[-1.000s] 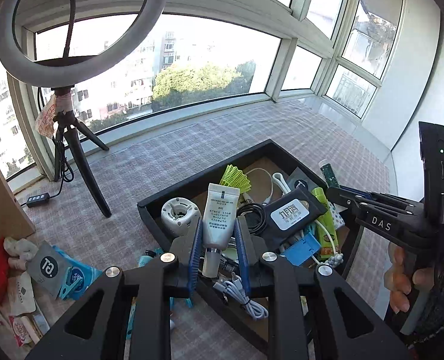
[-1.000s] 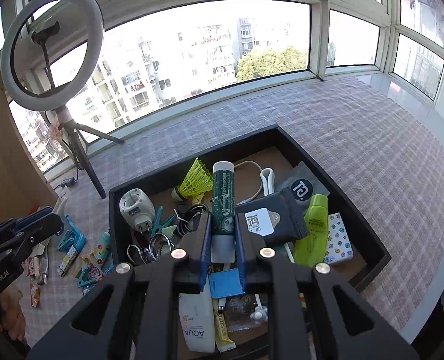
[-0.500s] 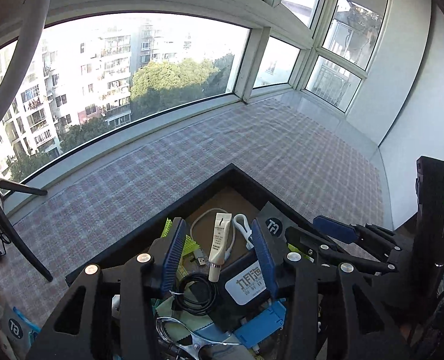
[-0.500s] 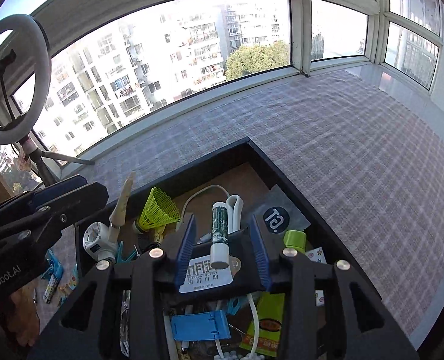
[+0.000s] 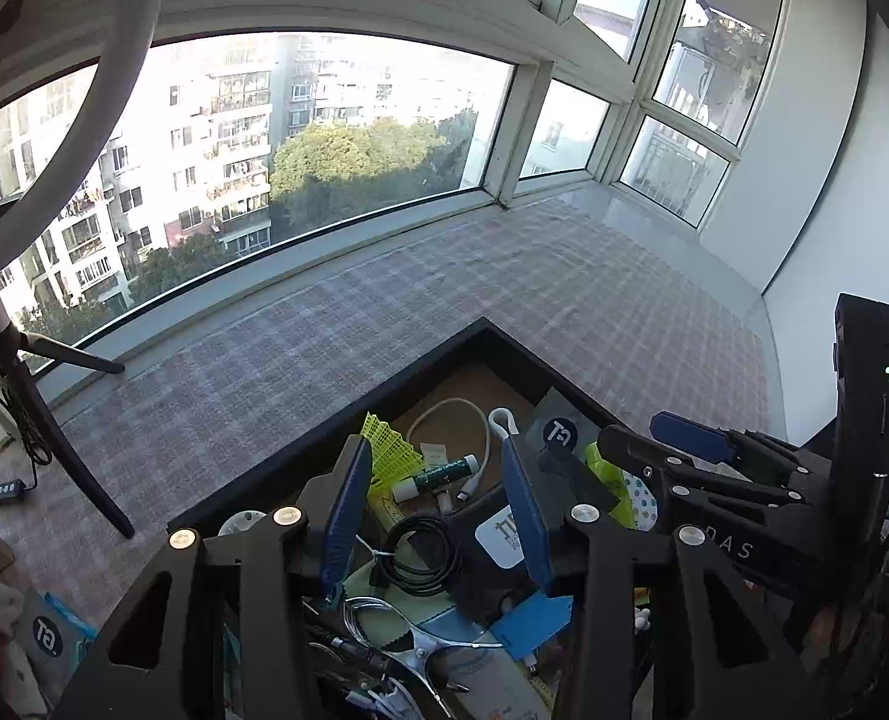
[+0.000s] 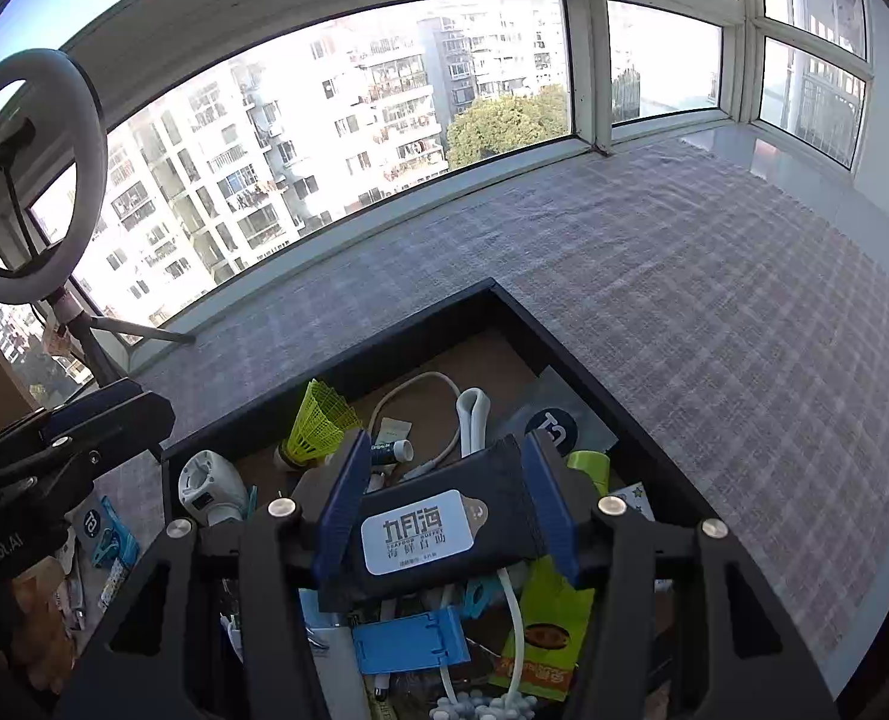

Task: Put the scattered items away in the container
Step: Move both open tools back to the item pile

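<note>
The black tray (image 5: 420, 360) (image 6: 570, 354) holds many items: a yellow shuttlecock (image 5: 387, 450) (image 6: 318, 420), a green lip-balm tube (image 5: 438, 471) (image 6: 392, 450), a white cable (image 5: 444, 414), a coiled black cable (image 5: 420, 552) and a dark labelled pouch (image 6: 426, 528). My left gripper (image 5: 435, 516) is open and empty above the tray. My right gripper (image 6: 444, 504) is open and empty, its jaws standing either side of the dark pouch. The right gripper also shows in the left wrist view (image 5: 684, 450).
A ring light on a tripod (image 6: 30, 180) stands at the left by the window. Loose packets (image 5: 42, 636) (image 6: 99, 534) lie on the checked cloth left of the tray. A white plug adapter (image 6: 210, 486) and blue clip (image 6: 408, 639) lie in the tray.
Both grippers opened and let go: the white tube from the left and the green lip balm from the right now lie in the tray. Both grippers moved further over the tray.
</note>
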Demonstrator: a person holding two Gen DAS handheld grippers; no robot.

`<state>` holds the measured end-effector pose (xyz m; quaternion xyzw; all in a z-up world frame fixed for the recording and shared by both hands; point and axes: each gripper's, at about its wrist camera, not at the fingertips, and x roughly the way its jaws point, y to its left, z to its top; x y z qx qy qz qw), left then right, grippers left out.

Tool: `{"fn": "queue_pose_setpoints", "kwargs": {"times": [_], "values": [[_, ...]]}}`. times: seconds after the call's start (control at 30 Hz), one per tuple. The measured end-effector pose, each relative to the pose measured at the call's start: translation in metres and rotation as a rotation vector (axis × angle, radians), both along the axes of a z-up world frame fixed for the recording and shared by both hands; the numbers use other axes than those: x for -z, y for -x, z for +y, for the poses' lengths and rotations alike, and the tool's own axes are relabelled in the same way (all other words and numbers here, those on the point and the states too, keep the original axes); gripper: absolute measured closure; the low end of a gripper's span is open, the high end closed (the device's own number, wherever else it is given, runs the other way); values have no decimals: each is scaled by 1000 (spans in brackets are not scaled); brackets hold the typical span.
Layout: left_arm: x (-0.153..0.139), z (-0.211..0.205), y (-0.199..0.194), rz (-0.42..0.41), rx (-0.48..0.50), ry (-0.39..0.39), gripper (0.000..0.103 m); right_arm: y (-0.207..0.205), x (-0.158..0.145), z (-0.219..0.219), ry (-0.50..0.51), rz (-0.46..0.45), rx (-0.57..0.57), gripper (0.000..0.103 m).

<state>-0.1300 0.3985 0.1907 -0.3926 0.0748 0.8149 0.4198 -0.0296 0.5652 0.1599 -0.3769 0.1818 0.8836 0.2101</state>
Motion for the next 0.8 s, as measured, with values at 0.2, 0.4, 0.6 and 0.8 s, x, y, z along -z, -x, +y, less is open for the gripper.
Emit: {"fn": "queue_pose_setpoints", "kwargs": {"times": [0.2, 0.4, 0.6, 0.8], "values": [[-25, -55, -11, 46, -45, 14, 61, -7, -28, -28, -1, 40, -58, 51], [-56, -143, -24, 112, -133, 44, 61, -12, -65, -69, -37, 75, -152, 51], [-64, -256, -42, 162, -276, 94, 61, -12, -81, -121, -50, 98, -282, 51], [-30, -361, -63, 150, -450, 174, 61, -1, -62, -186, -36, 74, -439, 51]]}}
